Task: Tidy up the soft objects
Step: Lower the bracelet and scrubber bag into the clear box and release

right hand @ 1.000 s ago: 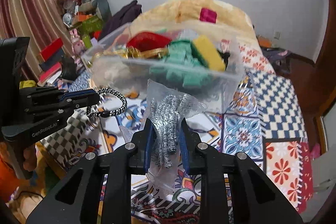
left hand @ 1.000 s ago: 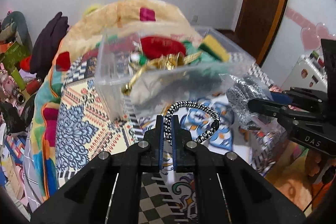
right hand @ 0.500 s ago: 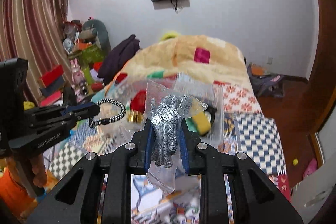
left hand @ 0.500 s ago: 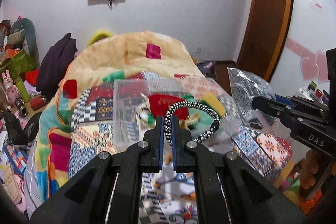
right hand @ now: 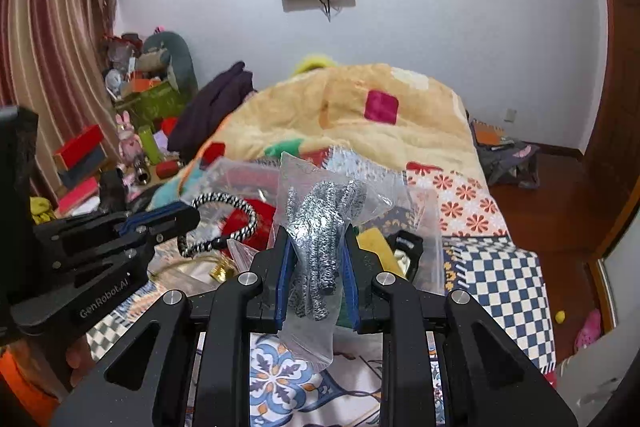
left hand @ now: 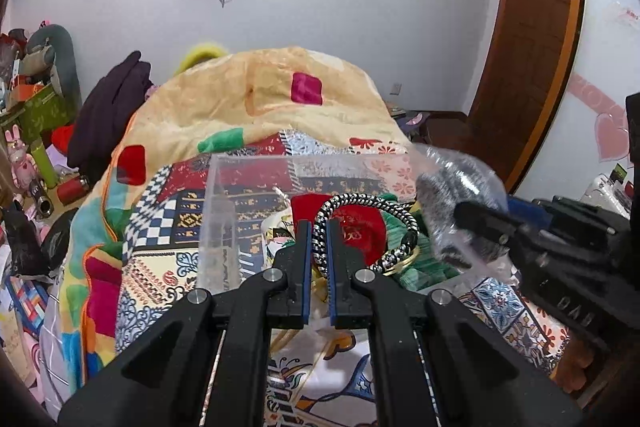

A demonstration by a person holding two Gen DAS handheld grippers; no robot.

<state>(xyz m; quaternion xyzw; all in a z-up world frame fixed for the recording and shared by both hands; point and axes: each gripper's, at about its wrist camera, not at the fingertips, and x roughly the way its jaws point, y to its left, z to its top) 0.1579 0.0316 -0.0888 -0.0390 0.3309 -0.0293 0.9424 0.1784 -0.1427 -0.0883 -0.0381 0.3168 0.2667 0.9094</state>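
My left gripper (left hand: pixel 318 231) is shut on a black-and-white braided cord loop (left hand: pixel 362 205), held above a clear plastic bin (left hand: pixel 218 227) on the bed. The loop also shows in the right wrist view (right hand: pixel 224 205). My right gripper (right hand: pixel 316 247) is shut on a clear bag of grey knitted gloves (right hand: pixel 320 219), also held over the bin; the bag shows blurred in the left wrist view (left hand: pixel 456 195). The bin holds a red pouch (left hand: pixel 360 227), green cloth (left hand: pixel 420 267), a yellow sponge (right hand: pixel 376 247) and gold cord.
The bin sits on a patchwork bedspread (left hand: pixel 160 267) with a piled yellow blanket (left hand: pixel 280 99) behind it. Cluttered boxes and toys (right hand: pixel 132 107) stand left of the bed. A wooden door (left hand: pixel 532 47) is at the right.
Both grippers have lifted and moved forward with their loads, from in front of the bin's near wall to over its open top. The bin now sits lower in both views.
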